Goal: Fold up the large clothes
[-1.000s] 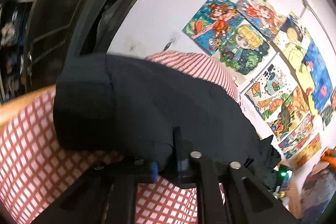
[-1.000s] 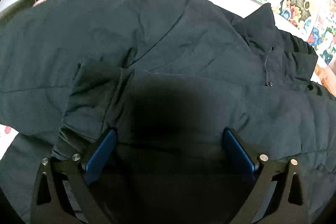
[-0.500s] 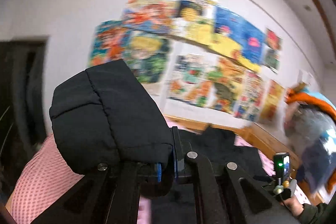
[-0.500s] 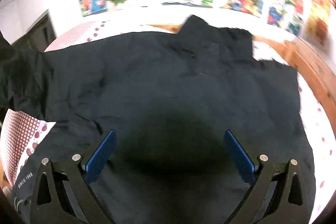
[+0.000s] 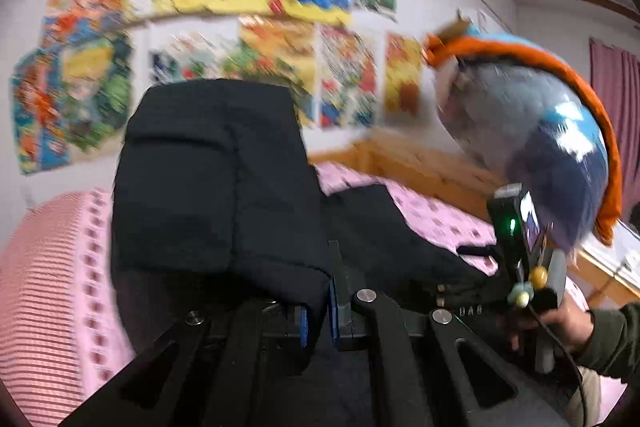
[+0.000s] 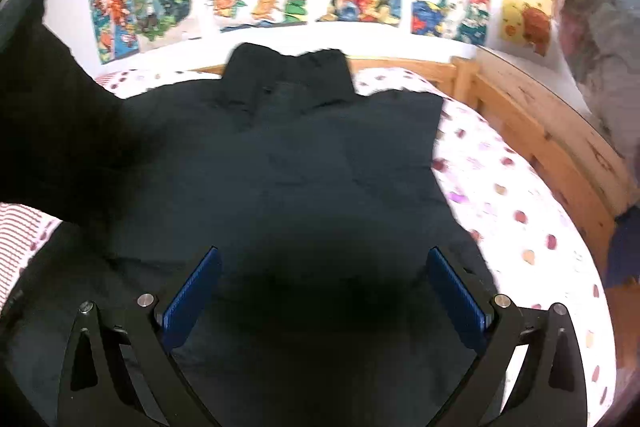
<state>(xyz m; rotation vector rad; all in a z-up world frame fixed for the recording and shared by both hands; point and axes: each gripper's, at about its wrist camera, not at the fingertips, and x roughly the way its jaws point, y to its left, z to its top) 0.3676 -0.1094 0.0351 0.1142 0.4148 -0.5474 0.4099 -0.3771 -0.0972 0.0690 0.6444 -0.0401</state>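
While left gripper (image 5: pixel 318 311) pinches black sleeve (image 5: pixel 216 179) aloft, right gripper (image 6: pixel 324 291) gapes over flat jacket (image 6: pixel 304 163).

Left wrist view: close behind a lifted black sleeve (image 5: pixel 216 179), facing the picture wall (image 5: pixel 240 7). Right wrist view: above the black jacket (image 6: pixel 300 167), facing the same wall.

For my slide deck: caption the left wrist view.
Left hand-held gripper shut on a black jacket sleeve, lifted above the pink bed, before a poster-covered wall.
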